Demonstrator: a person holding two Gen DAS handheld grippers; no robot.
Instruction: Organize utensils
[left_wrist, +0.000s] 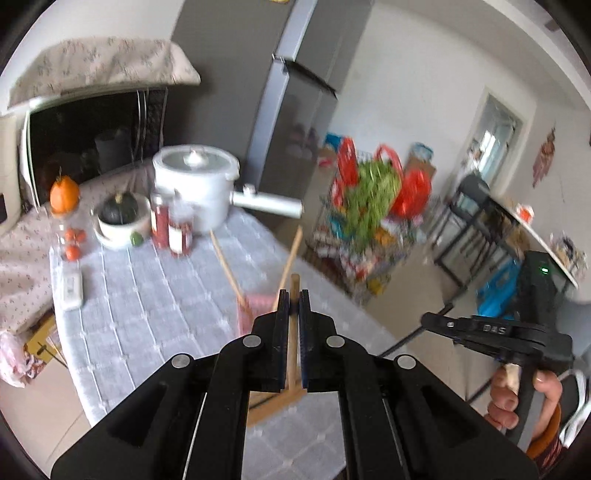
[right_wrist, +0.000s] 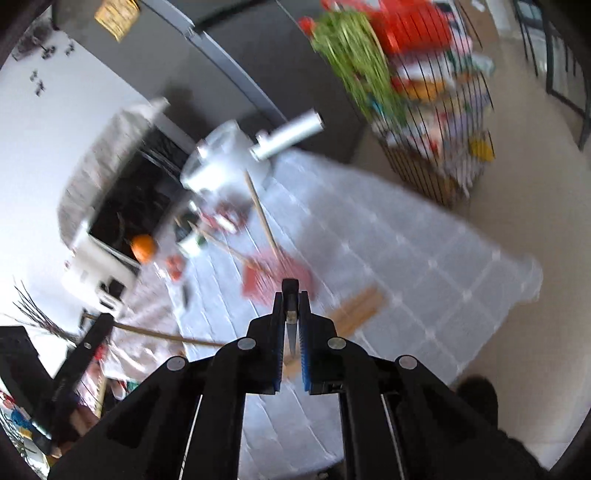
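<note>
My left gripper (left_wrist: 294, 295) is shut on a wooden utensil handle (left_wrist: 293, 343) and holds it above the table. Beyond its tips two more wooden-handled utensils (left_wrist: 227, 264) lie crossed on a pink cloth (left_wrist: 256, 308). My right gripper (right_wrist: 291, 295) is shut on a dark-handled knife (right_wrist: 290, 325), handle forward and blade back between the fingers. In the right wrist view the wooden utensils (right_wrist: 262, 218) lie on the pink cloth (right_wrist: 275, 277), and a wooden piece (right_wrist: 360, 306) lies to the right. The right gripper also shows in the left wrist view (left_wrist: 428, 319).
A white-grey checked tablecloth (left_wrist: 147, 302) covers the table. At its far end stand a white pot with a long handle (left_wrist: 195, 184), red jars (left_wrist: 171, 229), a bowl with a squash (left_wrist: 120, 218) and an orange fruit (left_wrist: 64, 194). A wire rack with greens (left_wrist: 369, 206) stands right.
</note>
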